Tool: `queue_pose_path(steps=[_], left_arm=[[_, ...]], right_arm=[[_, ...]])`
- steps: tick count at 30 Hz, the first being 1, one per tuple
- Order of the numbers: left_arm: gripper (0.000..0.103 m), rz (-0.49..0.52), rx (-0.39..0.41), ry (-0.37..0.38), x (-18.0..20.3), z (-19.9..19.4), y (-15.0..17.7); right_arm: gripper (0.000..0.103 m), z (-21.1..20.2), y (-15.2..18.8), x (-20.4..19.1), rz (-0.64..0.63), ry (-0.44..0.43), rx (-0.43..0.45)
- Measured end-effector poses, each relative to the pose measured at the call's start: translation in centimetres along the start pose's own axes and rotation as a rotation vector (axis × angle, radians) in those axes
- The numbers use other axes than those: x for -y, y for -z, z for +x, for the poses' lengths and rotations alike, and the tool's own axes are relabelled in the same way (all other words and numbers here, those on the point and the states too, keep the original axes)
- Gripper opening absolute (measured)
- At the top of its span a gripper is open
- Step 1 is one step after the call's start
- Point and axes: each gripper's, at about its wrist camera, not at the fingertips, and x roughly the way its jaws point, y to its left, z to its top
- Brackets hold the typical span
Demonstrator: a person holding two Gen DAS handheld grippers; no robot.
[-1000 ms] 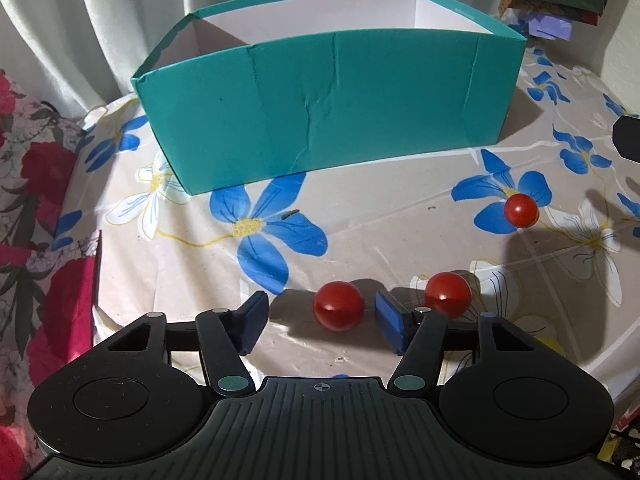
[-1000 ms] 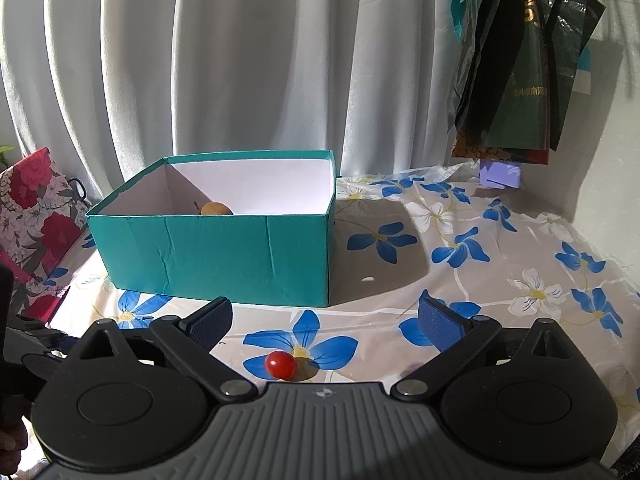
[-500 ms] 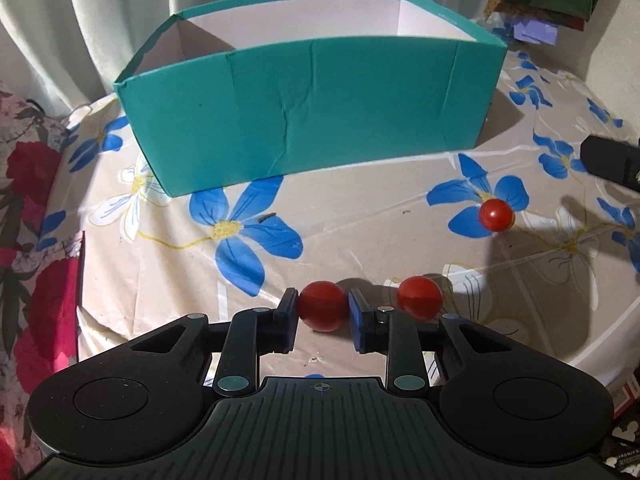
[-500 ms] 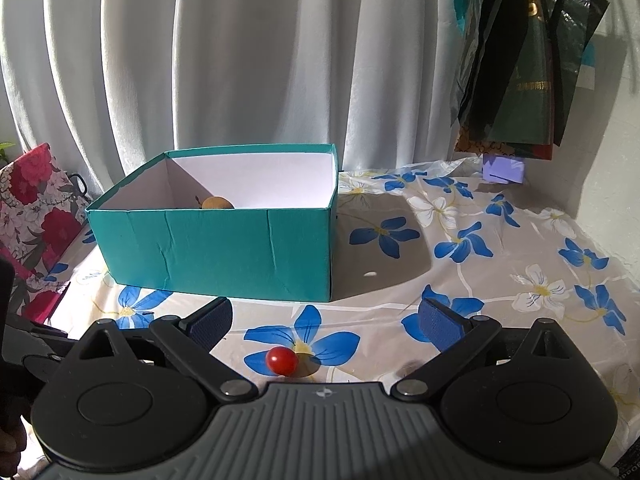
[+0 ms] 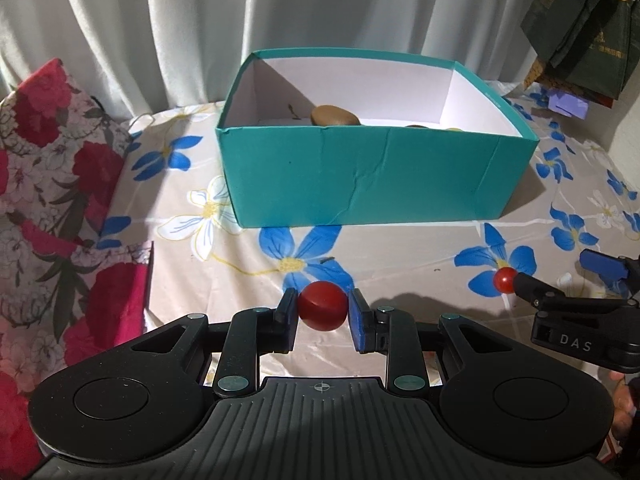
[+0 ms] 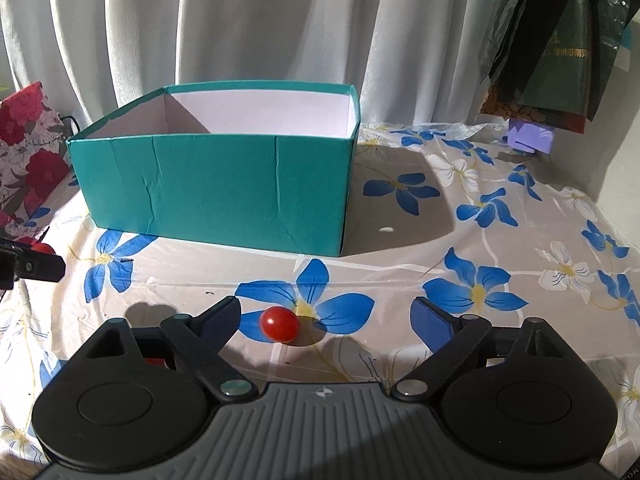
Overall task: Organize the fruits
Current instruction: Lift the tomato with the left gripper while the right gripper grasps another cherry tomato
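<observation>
L gripper is pinching a red cherry tomato between its two pads, one pad pressed on each side, w/ the tomato held clear above the floral tablecloth. The blue pad shows on the tomato's right side.

R gripper has its jaws spread wide and closing; nothing is pressed between them. A second cherry tomato lies on the cloth betw. the fingers, nearer the left one, on a blue flower print, touching neither pad. In the left wrist view the same tomato sits right at the tip of one R gripper finger, w/ the other blue-tipped finger beyond it; the R gripper body is marked "DAS". Part of a hand shows at the right edge below it.

In the right wrist view, the L gripper's finger shows at the far left edge w/ a bit of its red tomato above it.

Beyond both grippers stands an open teal box w/ white inside, well apart from both tomatoes. In it, by the back-left area, lies a brown roundish fruit; other items near the front wall are mostly hidden, can't tell what. White curtain hangs behind. Red-flowered fabric is at left, dark green bags hang top right.
</observation>
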Motion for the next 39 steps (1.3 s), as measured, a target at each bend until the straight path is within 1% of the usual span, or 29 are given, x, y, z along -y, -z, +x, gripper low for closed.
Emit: queue_pose_path(steps=[1,3,4,5,6,8,15,20,23,25,28,30,31,33,36,39], left_arm=[[0.030,-0.005,-0.002,-0.001,-0.2,0.0,0.0],[0.030,-0.013,-0.009,-0.002,-0.4,0.0,0.0],[0.030,-0.015,-0.012,-0.002,-0.5,0.0,0.0],[0.030,-0.018,-0.013,-0.003,-0.5,0.1,0.1],[0.030,-0.018,-0.015,-0.005,-0.6,0.1,0.1],[0.030,-0.022,-0.018,-0.006,-0.6,0.2,0.1],[0.030,-0.023,-0.031,0.003,-0.7,0.5,-0.1],[0.030,-0.018,-0.034,0.005,-0.5,0.7,-0.3],[0.030,-0.015,-0.037,0.005,-0.4,0.8,-0.4],[0.030,-0.015,-0.038,0.005,-0.4,0.8,-0.4],[0.030,-0.015,-0.036,0.001,-0.4,0.8,-0.5],[0.030,-0.017,-0.034,0.000,-0.4,0.8,-0.6],[0.030,-0.018,-0.034,0.000,-0.5,0.8,-0.6],[0.030,-0.019,-0.035,0.002,-0.5,0.8,-0.8],[0.030,-0.012,-0.024,-0.009,-0.5,0.6,-1.3],[0.030,-0.007,-0.002,-0.015,-0.3,0.1,-2.2]], right_arm=[[0.087,0.4,0.0,-0.1,-0.006,-0.005,-0.009],[0.080,1.1,0.2,-0.5,-0.014,-0.015,-0.029],[0.078,1.6,0.3,-0.5,-0.018,-0.018,-0.043],[0.074,2.0,0.3,-0.6,-0.019,-0.020,-0.056],[0.066,2.4,0.4,-0.7,-0.019,-0.025,-0.065],[0.059,3.1,0.5,-0.7,-0.018,-0.033,-0.091],[0.058,3.8,0.4,-1.0,-0.013,-0.057,-0.101],[0.051,3.8,0.3,-1.2,-0.017,-0.073,-0.098],[0.050,3.9,0.2,-1.1,-0.010,-0.078,-0.099],[0.048,3.9,0.2,-1.1,-0.006,-0.079,-0.097],[0.041,3.9,0.2,-1.3,-0.012,-0.081,-0.099],[0.031,3.9,0.1,-1.4,-0.013,-0.082,-0.102],[0.028,3.8,0.1,-1.4,-0.014,-0.081,-0.103],[0.026,3.8,0.1,-1.3,-0.009,-0.081,-0.108],[0.026,3.2,-0.3,-0.7,0.035,-0.073,-0.100],[0.026,1.7,-1.3,0.1,0.050,-0.052,-0.049]])
